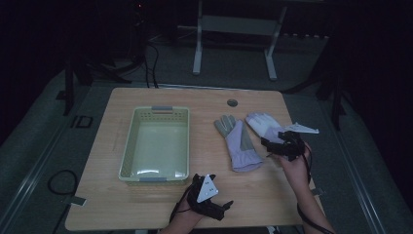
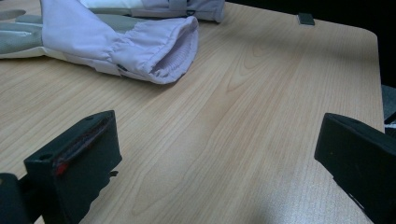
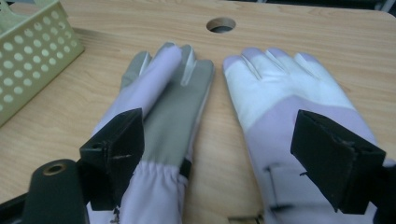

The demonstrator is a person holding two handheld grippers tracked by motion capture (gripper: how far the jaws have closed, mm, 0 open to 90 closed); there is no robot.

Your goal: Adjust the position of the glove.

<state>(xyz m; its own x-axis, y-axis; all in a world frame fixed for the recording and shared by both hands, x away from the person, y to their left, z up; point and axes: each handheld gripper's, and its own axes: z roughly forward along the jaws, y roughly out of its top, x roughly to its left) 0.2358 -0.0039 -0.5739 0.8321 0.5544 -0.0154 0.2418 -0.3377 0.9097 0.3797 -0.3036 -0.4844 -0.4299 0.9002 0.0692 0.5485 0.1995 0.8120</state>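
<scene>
Left tongs (image 1: pixel 225 205): nearest the camera, at the near edge of the desk (image 1: pixel 253 195), jaws spread wide with only bare wood between them in the left gripper view; holding nothing.
Left glove (image 1: pixel 237 141): lilac and grey, flat on the desk right of the basket, fingers pointing away from the person, its open cuff (image 2: pixel 175 53) facing the left tongs, apart from them.
Right glove (image 1: pixel 263 124): white and lilac, just beside the first glove, fingers also pointing away.
Right tongs (image 1: pixel 272 145): over the cuff end of the right glove, jaws wide apart, gripping nothing; whether they touch the fabric I cannot tell.
Basket (image 1: pixel 127 151): pale green, perforated walls, empty, on the left half of the desk.
Desk hole (image 3: pixel 221 24): round, beyond the glove fingertips.
</scene>
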